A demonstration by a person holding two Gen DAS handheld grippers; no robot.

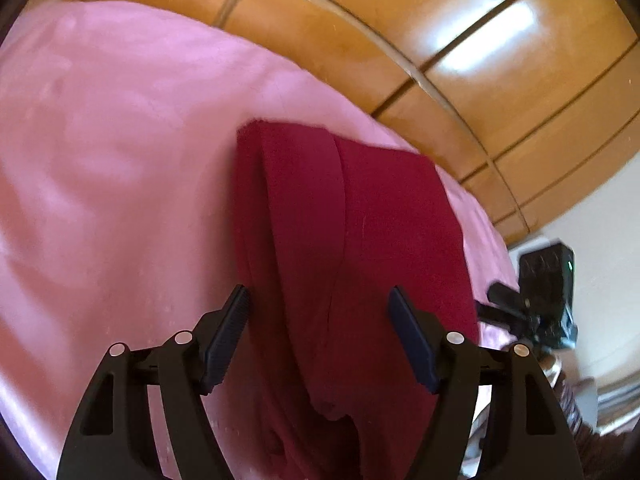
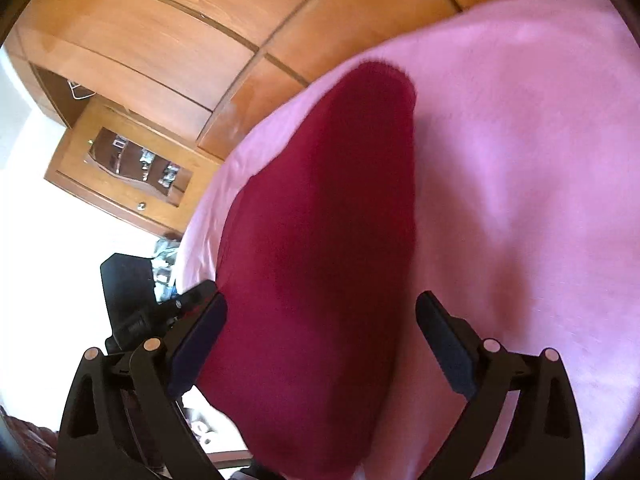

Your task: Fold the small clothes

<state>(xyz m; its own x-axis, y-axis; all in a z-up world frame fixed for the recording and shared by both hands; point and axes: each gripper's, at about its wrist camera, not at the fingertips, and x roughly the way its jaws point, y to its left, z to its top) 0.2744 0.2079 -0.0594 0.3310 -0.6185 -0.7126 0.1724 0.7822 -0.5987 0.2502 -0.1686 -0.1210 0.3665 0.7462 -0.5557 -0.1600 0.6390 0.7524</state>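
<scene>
A dark red garment (image 1: 344, 240) lies folded lengthwise on a pink bedspread (image 1: 120, 160), one layer overlapping another. My left gripper (image 1: 318, 304) is open just above the garment's near end, a finger on each side. In the right wrist view the same red garment (image 2: 320, 240) stretches away on the pink bedspread (image 2: 520, 160). My right gripper (image 2: 322, 308) is open over its near end, its fingers apart and holding nothing. The right gripper shows at the right edge of the left wrist view (image 1: 532, 304).
A glossy wooden wardrobe (image 1: 440, 40) stands behind the bed, close to its edge. In the right wrist view a wooden cabinet (image 2: 120, 168) with a glass door stands at the left, next to a white wall. The bed's edge runs close to the garment's far side.
</scene>
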